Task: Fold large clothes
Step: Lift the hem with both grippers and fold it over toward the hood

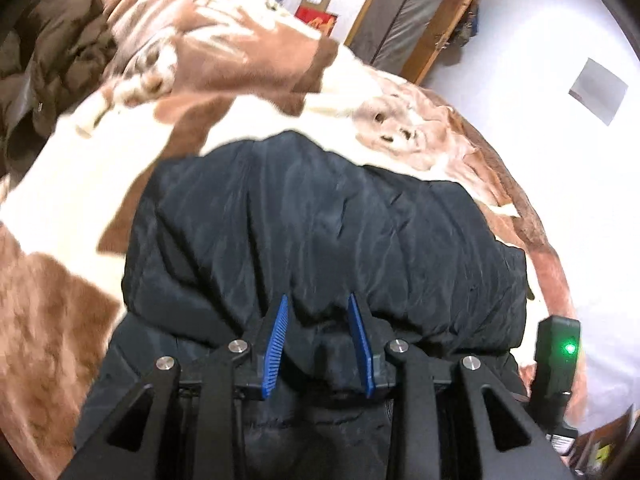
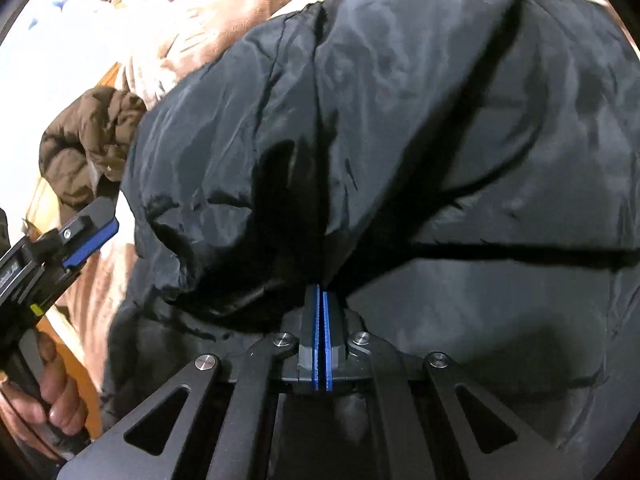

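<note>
A black puffy jacket (image 1: pixel 320 232) lies folded over on a brown-and-white blanket (image 1: pixel 80 184). My left gripper (image 1: pixel 318 300) is open, its blue pads on either side of a fold at the jacket's near edge, not closed on it. In the right wrist view the jacket (image 2: pixel 400 120) fills most of the frame. My right gripper (image 2: pixel 321 292) is shut, its blue pads pinching a fold of the black fabric. The left gripper (image 2: pixel 90 236) shows at the left edge, held by a hand (image 2: pixel 52 400).
A brown puffy jacket (image 1: pixel 52 52) lies bunched at the blanket's far left; it also shows in the right wrist view (image 2: pixel 92 136). Beyond the bed are a wooden door frame (image 1: pixel 436 28), boxes (image 1: pixel 316 8) and a white wall (image 1: pixel 540 60).
</note>
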Available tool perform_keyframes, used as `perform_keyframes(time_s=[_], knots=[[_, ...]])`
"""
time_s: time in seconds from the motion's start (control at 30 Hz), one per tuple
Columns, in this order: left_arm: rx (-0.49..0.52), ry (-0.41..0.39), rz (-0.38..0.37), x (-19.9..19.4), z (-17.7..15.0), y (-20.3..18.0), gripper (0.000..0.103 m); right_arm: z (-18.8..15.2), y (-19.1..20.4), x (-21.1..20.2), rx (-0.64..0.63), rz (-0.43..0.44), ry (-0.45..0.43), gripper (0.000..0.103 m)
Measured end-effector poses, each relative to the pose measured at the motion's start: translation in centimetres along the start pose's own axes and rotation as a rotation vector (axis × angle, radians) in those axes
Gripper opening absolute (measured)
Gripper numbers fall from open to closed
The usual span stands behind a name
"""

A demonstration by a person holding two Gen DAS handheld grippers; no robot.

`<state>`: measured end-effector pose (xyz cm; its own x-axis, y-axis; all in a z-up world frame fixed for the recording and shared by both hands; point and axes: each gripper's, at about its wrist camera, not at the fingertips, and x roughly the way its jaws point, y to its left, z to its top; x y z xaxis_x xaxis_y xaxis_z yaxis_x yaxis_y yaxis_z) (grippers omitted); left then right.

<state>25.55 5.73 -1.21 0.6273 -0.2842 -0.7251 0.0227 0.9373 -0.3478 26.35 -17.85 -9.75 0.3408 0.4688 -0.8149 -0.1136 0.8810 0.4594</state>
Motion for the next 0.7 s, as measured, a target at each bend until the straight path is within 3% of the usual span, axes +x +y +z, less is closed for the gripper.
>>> perform_keyframes(time_s=[0.07, 0.17, 0.23, 0.33, 0.43, 0.5, 0.57, 0.7], knots=[[-0.002, 0.017, 0.000, 0.8, 0.5, -0.1, 0.033, -0.1, -0.3, -1.5, -0.006, -0.014, -0.020, 0.009], [0.004, 0.018, 0.013, 1.7, 1.1, -0.2, 0.033, 0.5, -0.6, -5.5, -0.027, -0.040, -0.132, 0.016], [0.018, -0.003, 0.026, 1.8, 1.9, -0.4, 0.033, 2.2, -0.9, -8.5, -0.032, -0.074, -0.235, 0.018], [0.027, -0.021, 0.030, 2.4, 3.2, -0.7, 0.033, 5.2, -1.3, -10.0, -0.050, -0.112, -0.304, 0.019], [0.069, 0.011, 0.078, 4.7, 3.5, -0.6, 0.033, 8.4, -1.5, -8.1, -0.076, -0.163, -0.288, 0.020], [0.065, 0.042, 0.104, 6.3, 3.1, 0.2, 0.033, 9.0, -2.8, -5.3, -0.044, -0.233, -0.204, 0.020], [0.068, 0.039, 0.110, 7.2, 2.3, 1.1, 0.033, 8.1, -5.2, -3.7, 0.005, -0.191, -0.151, 0.020], [0.117, 0.003, 0.131, 8.2, 0.6, 1.2, 0.032, 6.3, -6.4, -2.3, -0.010, -0.194, -0.188, 0.020]])
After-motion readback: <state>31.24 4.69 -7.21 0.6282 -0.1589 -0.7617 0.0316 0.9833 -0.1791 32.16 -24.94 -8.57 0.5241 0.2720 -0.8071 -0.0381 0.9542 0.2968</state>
